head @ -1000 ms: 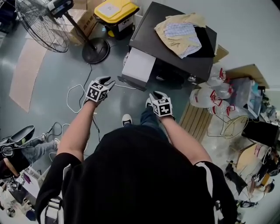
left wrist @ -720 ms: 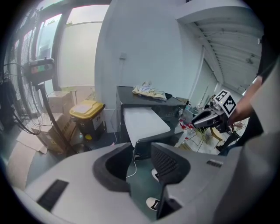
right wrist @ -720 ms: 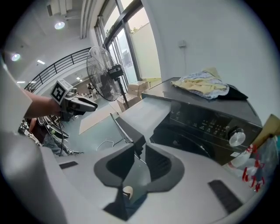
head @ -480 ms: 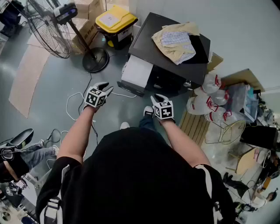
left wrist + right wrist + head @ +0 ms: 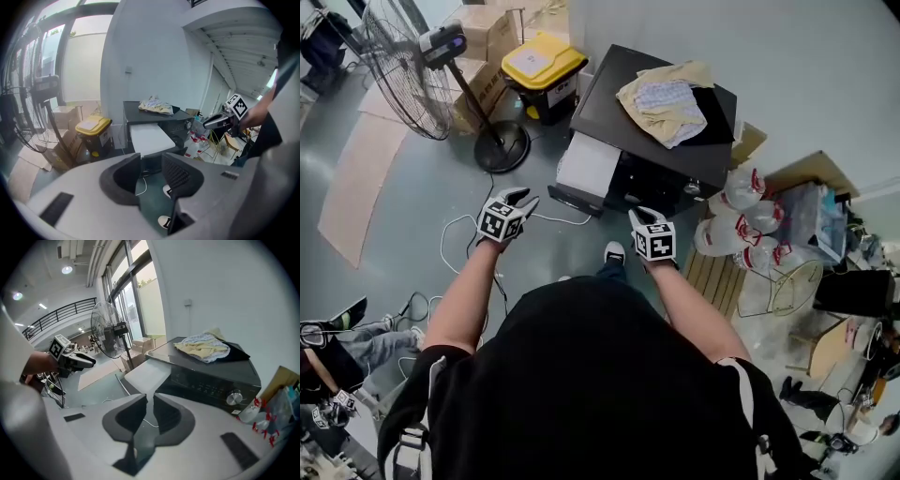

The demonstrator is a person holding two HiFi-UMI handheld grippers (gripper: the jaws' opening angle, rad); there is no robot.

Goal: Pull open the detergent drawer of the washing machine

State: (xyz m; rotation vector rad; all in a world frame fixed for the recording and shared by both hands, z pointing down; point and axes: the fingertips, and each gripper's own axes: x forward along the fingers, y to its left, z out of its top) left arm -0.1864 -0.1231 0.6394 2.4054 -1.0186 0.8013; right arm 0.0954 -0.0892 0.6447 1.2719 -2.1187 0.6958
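- Black on top and down its front, the washing machine [image 5: 619, 103] stands on the floor against the wall, ahead of the person, with a crumpled pale cloth [image 5: 661, 94] lying on its lid.
- White and flat, a tray-like panel [image 5: 587, 165] juts out from the machine's front left corner, on the far side of the control strip from the round knob [image 5: 234, 398]. I take that to be the detergent drawer, and it looks to be standing well out of the body already.
- Left gripper [image 5: 517, 197] hangs over the bare floor, well apart from the machine. Its fingers [image 5: 180, 173] stand moderately apart with nothing between them.
- Right gripper [image 5: 649, 215] is nearer the front but touches nothing. Its fingers [image 5: 166, 416] have just been closing and now leave only a narrow slit, with nothing in it.
- Handling call: the drawer looks like rigid, light plastic on slides, so it should travel straight without flexing.
- Smooth faces may slip, so the best hold is the front lip, pinched from above and below and drawn level, away from the machine.
- Twisting or levering sideways could jam it on its rails.
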